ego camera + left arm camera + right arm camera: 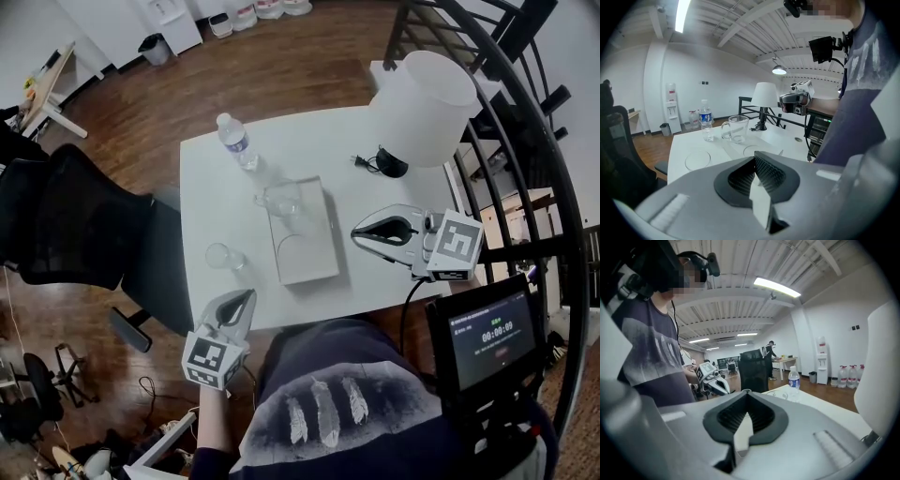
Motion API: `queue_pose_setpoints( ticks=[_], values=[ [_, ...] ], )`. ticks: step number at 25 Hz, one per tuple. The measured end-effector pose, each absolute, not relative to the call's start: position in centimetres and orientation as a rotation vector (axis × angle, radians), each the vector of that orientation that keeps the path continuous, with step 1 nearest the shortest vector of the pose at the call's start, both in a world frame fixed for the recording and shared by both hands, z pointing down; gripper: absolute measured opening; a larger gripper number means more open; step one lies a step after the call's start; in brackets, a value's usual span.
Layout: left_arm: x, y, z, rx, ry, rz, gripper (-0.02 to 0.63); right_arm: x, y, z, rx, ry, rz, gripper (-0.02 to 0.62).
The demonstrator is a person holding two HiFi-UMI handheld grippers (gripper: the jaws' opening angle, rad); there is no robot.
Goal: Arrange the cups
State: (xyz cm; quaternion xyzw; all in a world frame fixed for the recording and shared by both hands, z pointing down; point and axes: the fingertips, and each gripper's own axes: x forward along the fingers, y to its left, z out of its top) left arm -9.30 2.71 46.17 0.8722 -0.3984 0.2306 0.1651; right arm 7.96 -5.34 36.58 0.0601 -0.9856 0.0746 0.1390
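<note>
A clear glass mug point(281, 199) stands at the far end of a flat white tray point(314, 258) in the middle of the white table point(375, 187). A low clear glass cup point(223, 255) sits on the table left of the tray. In the left gripper view the mug point(736, 128) and the low cup point(698, 160) lie ahead of my left gripper point(757, 165). That left gripper point(246, 296) hovers at the table's near edge, shut and empty. My right gripper point(361, 234) is just right of the tray, pointing left, also shut with nothing in it point(746, 416).
A water bottle point(236, 141) stands at the table's far left, a white-shaded lamp point(422, 98) with its cable at the far right. A black office chair point(84, 225) is left of the table, a black railing point(525, 141) and a small screen point(492, 337) to the right.
</note>
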Motion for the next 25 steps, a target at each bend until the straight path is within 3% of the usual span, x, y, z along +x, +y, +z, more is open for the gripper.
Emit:
queue_pose_setpoints(
  ticks=[25],
  values=[
    [-9.6, 2.4, 46.0, 2.490, -1.151, 0.680, 0.015, 6.3, -1.8, 41.3, 0.052, -2.801, 0.409, 0.005]
  ],
)
